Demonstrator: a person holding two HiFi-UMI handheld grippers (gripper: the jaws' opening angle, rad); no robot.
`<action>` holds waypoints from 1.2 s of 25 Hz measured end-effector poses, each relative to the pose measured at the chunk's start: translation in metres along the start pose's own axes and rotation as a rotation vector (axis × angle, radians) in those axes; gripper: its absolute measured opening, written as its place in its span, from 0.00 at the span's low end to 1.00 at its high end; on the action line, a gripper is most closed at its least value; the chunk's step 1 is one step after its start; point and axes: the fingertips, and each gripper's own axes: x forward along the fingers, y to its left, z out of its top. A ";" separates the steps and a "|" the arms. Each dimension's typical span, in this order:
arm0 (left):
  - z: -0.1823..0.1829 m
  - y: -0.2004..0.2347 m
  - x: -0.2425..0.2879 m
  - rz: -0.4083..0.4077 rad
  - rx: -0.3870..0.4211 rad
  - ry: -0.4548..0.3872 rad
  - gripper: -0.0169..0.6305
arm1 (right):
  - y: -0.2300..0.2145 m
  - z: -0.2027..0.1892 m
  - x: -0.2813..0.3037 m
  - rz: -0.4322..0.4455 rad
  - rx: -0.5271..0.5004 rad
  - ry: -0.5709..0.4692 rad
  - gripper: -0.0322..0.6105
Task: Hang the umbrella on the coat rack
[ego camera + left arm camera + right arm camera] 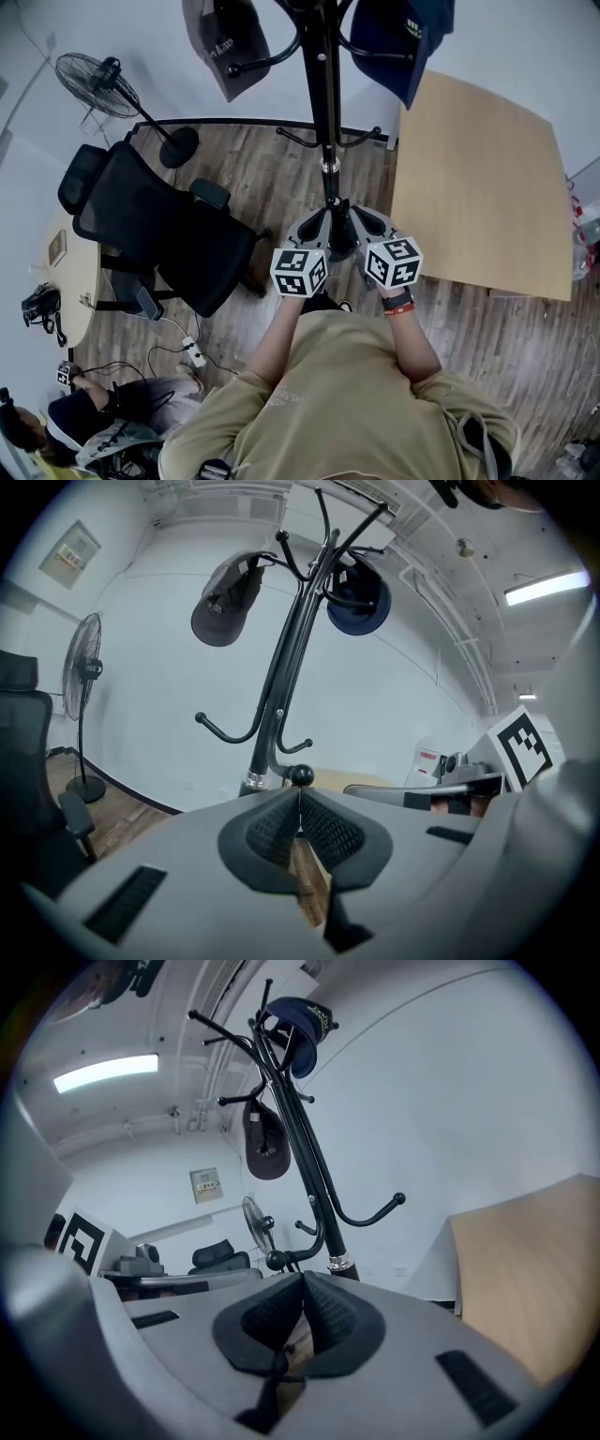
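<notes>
No umbrella shows in any view. The black coat rack (326, 94) stands straight ahead of me, with a grey cap (225, 42) and a navy cap (398, 37) hanging on its upper hooks. My left gripper (322, 219) and right gripper (362, 217) are held side by side just in front of the pole's lower part. In the left gripper view the left gripper (299, 803) is shut with its pads together and nothing between them, pointing at the rack (281, 686). The right gripper (304, 1288) is likewise shut on nothing, below the rack (309, 1166).
A black office chair (159, 225) stands to the left, with a standing fan (98, 84) behind it. A light wooden table (478, 187) is at the right. A power strip (194, 352) lies on the wood floor, and a seated person (94, 412) is at the bottom left.
</notes>
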 end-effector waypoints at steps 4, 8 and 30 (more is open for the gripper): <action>0.017 0.003 -0.018 0.042 0.022 -0.077 0.06 | 0.001 0.009 -0.016 -0.027 -0.029 -0.038 0.07; 0.027 0.007 -0.036 0.083 0.048 -0.121 0.06 | 0.000 0.021 -0.031 -0.074 -0.078 -0.080 0.07; 0.033 0.002 -0.067 0.110 0.098 -0.165 0.06 | 0.007 0.033 -0.064 -0.166 -0.136 -0.150 0.07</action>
